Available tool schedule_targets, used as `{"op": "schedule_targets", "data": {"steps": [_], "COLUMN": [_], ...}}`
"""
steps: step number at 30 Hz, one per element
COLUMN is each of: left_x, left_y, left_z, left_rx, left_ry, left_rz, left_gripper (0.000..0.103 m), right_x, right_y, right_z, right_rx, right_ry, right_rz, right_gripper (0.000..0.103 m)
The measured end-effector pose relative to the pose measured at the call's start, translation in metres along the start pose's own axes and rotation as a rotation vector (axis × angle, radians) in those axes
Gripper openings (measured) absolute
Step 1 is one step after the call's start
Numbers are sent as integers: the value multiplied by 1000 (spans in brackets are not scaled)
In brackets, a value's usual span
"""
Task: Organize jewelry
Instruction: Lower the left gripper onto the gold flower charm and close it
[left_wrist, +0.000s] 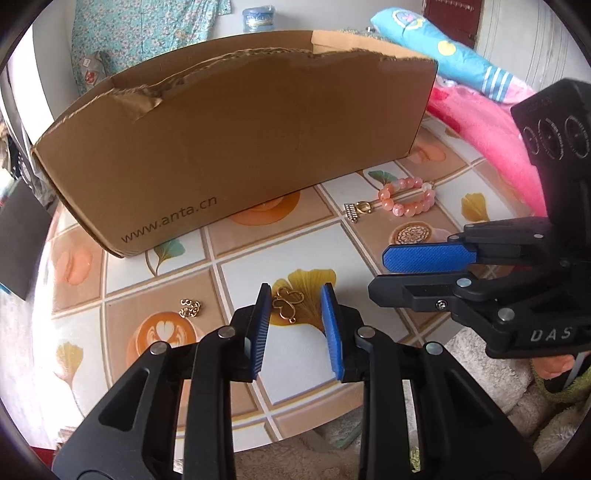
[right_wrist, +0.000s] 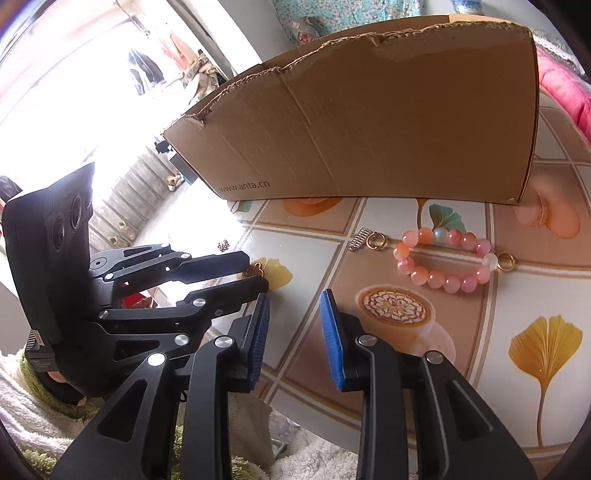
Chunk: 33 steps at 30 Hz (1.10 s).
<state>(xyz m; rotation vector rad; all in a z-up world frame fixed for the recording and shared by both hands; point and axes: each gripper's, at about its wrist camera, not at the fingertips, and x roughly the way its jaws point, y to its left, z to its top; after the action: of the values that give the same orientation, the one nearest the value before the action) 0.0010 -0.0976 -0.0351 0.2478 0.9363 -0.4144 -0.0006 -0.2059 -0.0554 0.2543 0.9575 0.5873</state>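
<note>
A gold butterfly-shaped pendant (left_wrist: 287, 304) lies flat on the patterned tablecloth (left_wrist: 258, 266). My left gripper (left_wrist: 295, 291) stands open around it, with a blue pad on each side and a gap between pads and metal. In the right wrist view the left gripper (right_wrist: 255, 274) reaches in from the left, and the pendant (right_wrist: 255, 271) peeks out at its tips. My right gripper (right_wrist: 295, 295) is open over bare cloth with nothing between its pads. It shows at the right of the left wrist view as the right gripper (left_wrist: 380, 273). A pink bead bracelet (right_wrist: 443, 260) lies farther back.
A tall cardboard box (left_wrist: 240, 147) stands at the back of the table. Near the bracelet (left_wrist: 408, 197) lie a silver charm (right_wrist: 358, 240), a gold ring (right_wrist: 376, 240) and a second gold ring (right_wrist: 506, 262). A small gold charm (left_wrist: 190, 307) lies left of the pendant. Pink bedding (left_wrist: 487, 140) sits at the right.
</note>
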Motion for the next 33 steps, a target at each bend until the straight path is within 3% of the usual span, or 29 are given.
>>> {"op": "schedule_targets", "data": {"steps": [6,11,26,27,28,33], "left_x": [0,2,10,9,8,7], "left_y": [-2,-6,-14,-13,-12,-5], "left_z": [5,9,18,18,18,16], "left_rx": [-31,-24,-2,-4,-3,-27], "left_ry": [44,64,100,98,96,101], "left_rz": [33,30,44,44,44,29], "left_gripper": [23,15,14,12,2,1], "right_x": [-3,-5,-8,-7,-8,-8], "right_y": [-4,-10,-26,-26,-26,-25], "right_z": [-5,-8,-11,-11,-12,-12], "right_rx": [24,47,71,71,71,67], "right_ry": [-25,-36,-54,-54,-54,-52], "right_rz": [34,71,134,135,137,133], "right_gripper": [29,29,29,29,29,29]}}
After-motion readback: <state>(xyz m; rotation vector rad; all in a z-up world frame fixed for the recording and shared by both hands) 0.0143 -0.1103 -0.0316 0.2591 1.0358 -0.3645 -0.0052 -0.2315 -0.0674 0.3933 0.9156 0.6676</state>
